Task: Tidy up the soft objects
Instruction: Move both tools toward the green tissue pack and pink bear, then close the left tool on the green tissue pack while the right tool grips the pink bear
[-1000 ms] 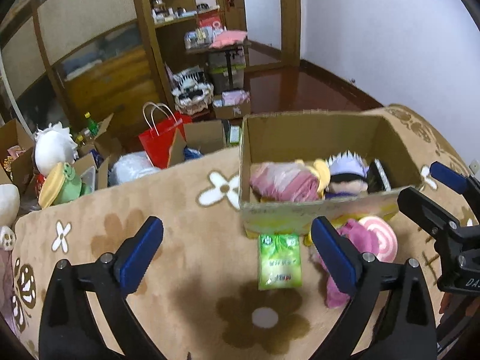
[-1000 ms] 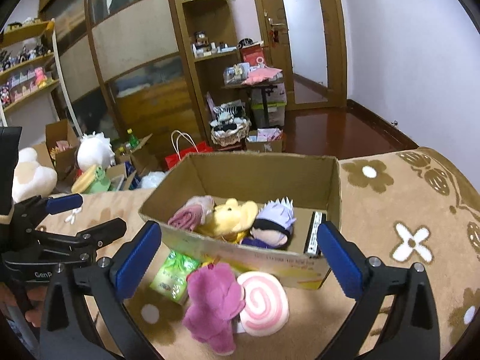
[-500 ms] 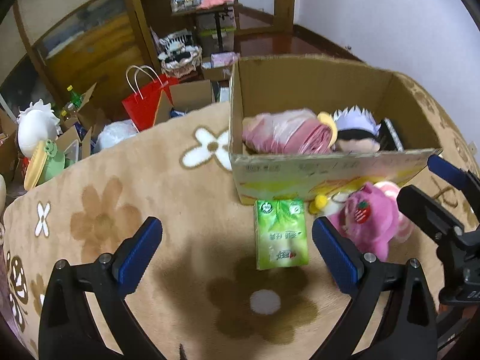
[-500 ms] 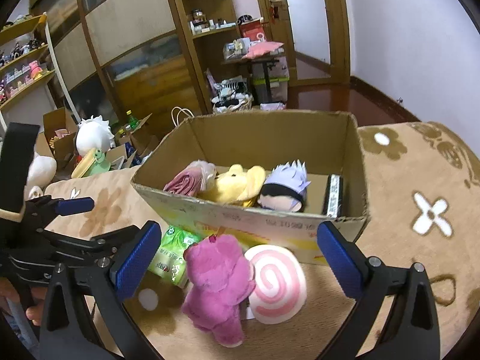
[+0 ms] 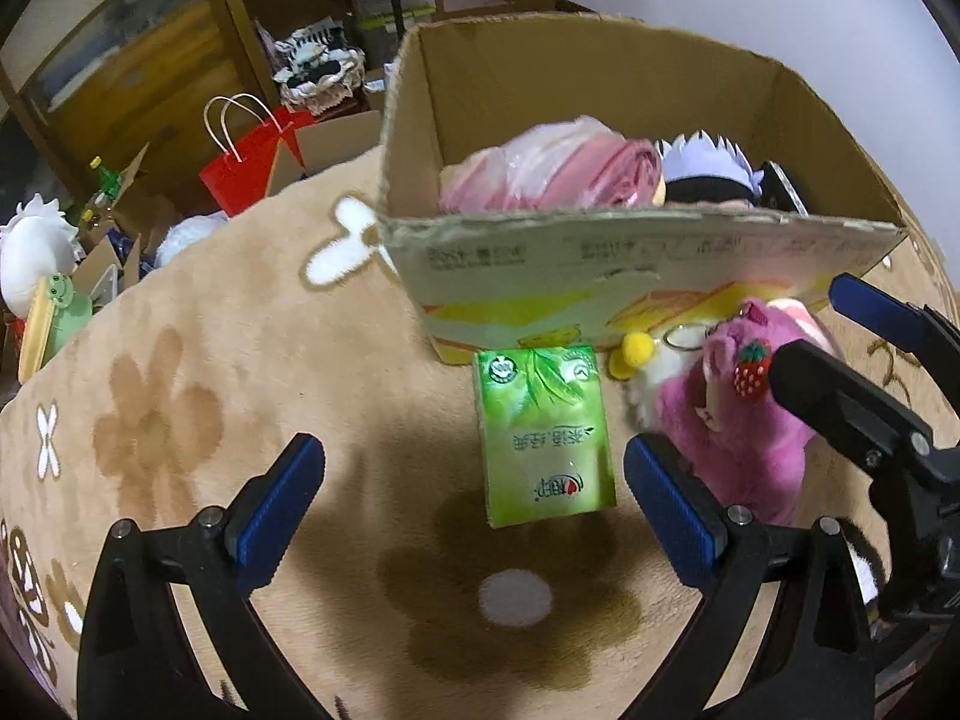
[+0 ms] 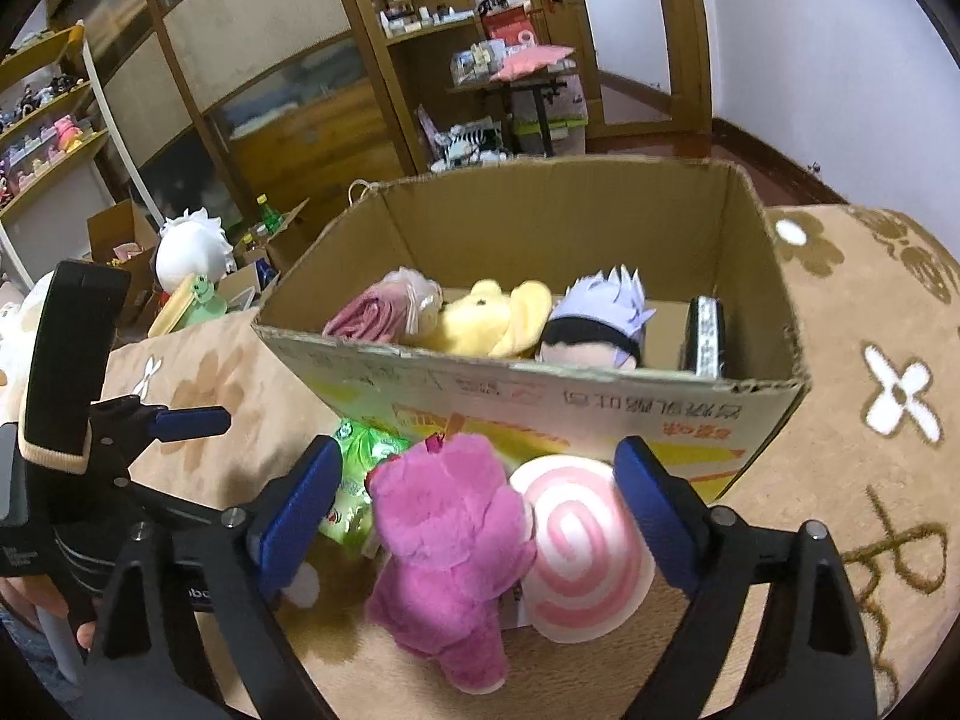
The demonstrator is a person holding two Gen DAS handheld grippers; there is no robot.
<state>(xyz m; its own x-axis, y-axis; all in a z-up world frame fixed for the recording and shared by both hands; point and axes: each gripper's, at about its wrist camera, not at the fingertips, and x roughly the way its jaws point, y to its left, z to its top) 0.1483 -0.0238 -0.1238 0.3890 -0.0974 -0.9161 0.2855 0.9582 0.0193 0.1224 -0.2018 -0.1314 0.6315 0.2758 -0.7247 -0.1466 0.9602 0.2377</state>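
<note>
Both grippers are found lower and closer to the things in front of the cardboard box (image 6: pixel 600 402) than a second ago, and the box and toys loom larger in each view. Right gripper (image 6: pixel 474 498) jaws have just been closing a little, with the pink plush bear (image 6: pixel 447 546) and the pink-and-white swirl cushion (image 6: pixel 585 546) between them; the blue pads are seen beside the toys and no press on them can be made out, so nothing is held.

Left gripper (image 5: pixel 474 498) is held wide open and empty above the green tissue pack (image 5: pixel 543 432), which lies flat on the flower-patterned blanket (image 5: pixel 240 360). The pack's long axis is pointed away from the gripper toward the box, its far end just at the box's front wall, and the jaws are spread across its short side, so a straight descent is judged to be enough for that grasp.

The bear is found just right of the pack, almost touching it, nearer the right gripper. It lies lengthwise along the right gripper's line of sight, head toward the box. Several plush toys are already seen inside the box.
</note>
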